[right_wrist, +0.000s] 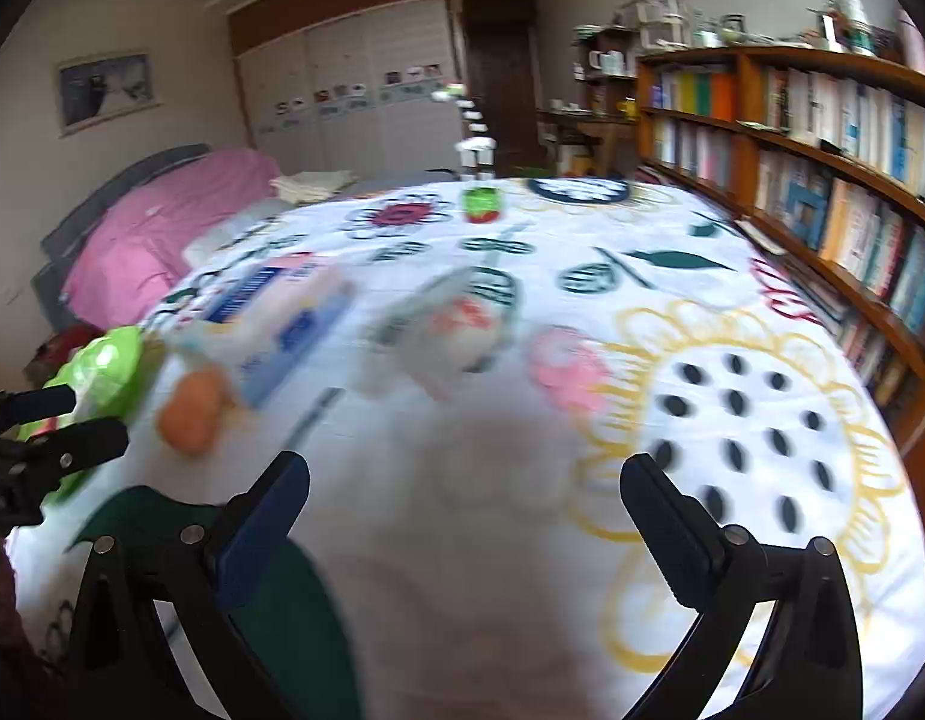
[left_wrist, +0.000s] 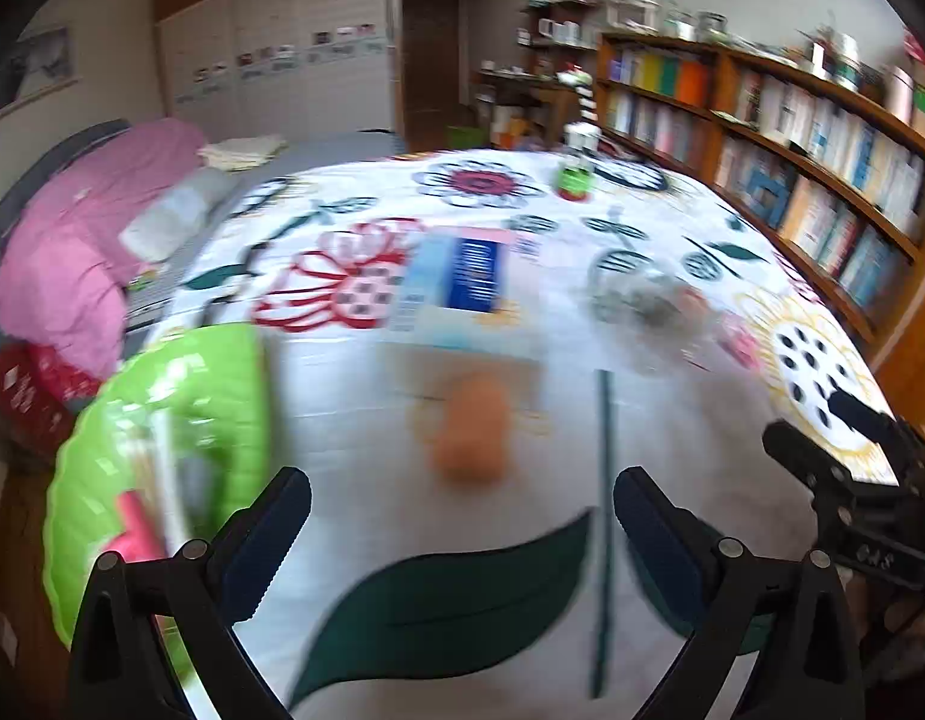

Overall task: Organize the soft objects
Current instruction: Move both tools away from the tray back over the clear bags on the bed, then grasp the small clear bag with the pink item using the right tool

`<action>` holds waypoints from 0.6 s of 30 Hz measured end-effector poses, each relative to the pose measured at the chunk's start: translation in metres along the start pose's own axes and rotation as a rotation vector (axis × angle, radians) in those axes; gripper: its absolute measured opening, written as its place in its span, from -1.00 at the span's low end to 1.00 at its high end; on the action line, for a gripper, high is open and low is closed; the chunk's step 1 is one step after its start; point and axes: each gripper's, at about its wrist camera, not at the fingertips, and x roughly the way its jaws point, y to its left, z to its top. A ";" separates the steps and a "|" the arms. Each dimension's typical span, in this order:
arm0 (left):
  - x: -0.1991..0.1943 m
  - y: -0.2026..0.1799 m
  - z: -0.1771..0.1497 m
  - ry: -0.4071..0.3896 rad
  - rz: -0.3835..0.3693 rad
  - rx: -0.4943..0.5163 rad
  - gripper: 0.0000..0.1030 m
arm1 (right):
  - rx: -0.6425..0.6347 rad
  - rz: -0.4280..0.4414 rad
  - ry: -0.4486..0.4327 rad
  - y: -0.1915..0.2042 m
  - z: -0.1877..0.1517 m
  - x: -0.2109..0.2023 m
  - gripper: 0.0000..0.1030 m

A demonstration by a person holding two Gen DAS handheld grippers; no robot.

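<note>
Table cover (left_wrist: 462, 540): white cloth with large flower and leaf print, fills both views; everything sits on it. Frames motion-blurred, fine detail poor.
Bookshelf (right_wrist: 822, 192): runs along the 3 o'clock side; background only.
Green basket (left_wrist: 180, 420): at 9 o'clock in left wrist view, at table edge, already holding some pink and pale items; judged the collection bin, parked within the left arm's reach.
Blue-and-white pack (left_wrist: 462, 282): lies flat at 12 o'clock, beyond the orange item.
Clear bag (left_wrist: 648, 300): crumpled, at 1 o'clock; contents unreadable.
Orange soft object (left_wrist: 471, 432): likely next target; on the cloth at 12 o'clock ahead of the left tongs, apart from both pads. In right wrist view (right_wrist: 192, 414) at 10 o'clock.
Left gripper (left_wrist: 462, 534): jaws spread wide, nothing between them; aligned with the orange item, presumably for a grab.
Right gripper (right_wrist: 462, 528): jaws equally wide, empty, over bare cloth; seems to be waiting.
</note>
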 end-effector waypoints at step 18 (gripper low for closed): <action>0.034 -0.051 0.019 0.053 -0.052 0.068 1.00 | 0.022 -0.014 0.091 -0.063 0.030 0.033 1.00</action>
